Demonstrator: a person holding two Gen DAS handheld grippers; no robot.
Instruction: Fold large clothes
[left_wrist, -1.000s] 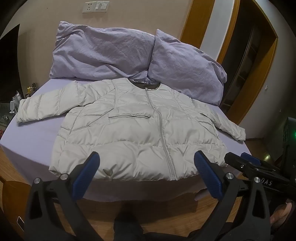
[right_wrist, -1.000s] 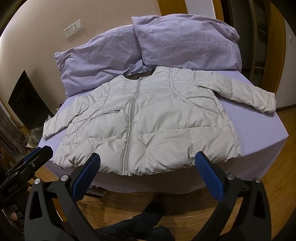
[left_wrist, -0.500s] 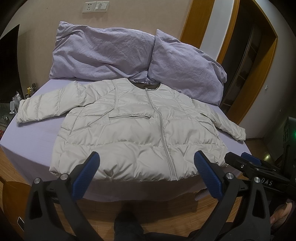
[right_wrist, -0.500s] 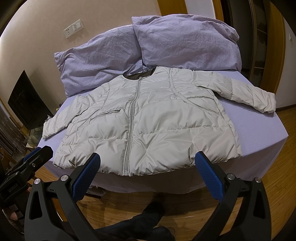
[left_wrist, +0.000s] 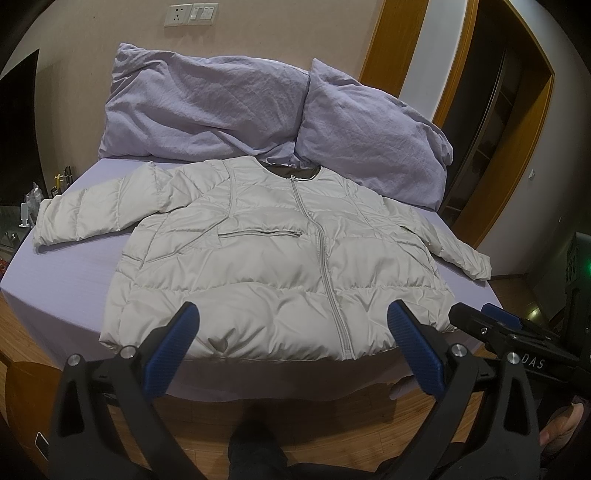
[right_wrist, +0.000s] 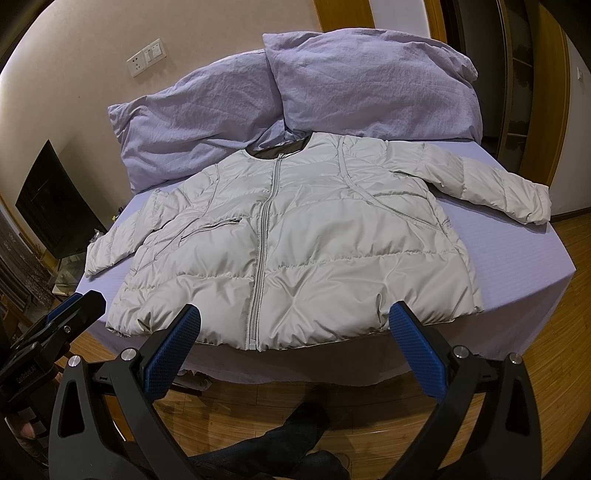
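Observation:
A pale grey puffer jacket (left_wrist: 266, 266) (right_wrist: 303, 243) lies flat and zipped on the lilac bed (left_wrist: 66, 280) (right_wrist: 517, 266), collar toward the pillows and both sleeves spread out sideways. Its hem runs along the near edge of the mattress. My left gripper (left_wrist: 291, 332) hangs open in front of the hem, with nothing between its blue pads. In the same way my right gripper (right_wrist: 293, 332) stands open just short of the hem. Each gripper shows at the edge of the other's view.
Two lilac pillows (left_wrist: 207, 107) (right_wrist: 369, 74) lean against the wall behind the collar. Wooden floor (right_wrist: 554, 369) surrounds the bed. A person's dark trouser leg and foot (right_wrist: 295, 435) stand below the grippers. A wooden door frame (left_wrist: 495, 155) is at the right.

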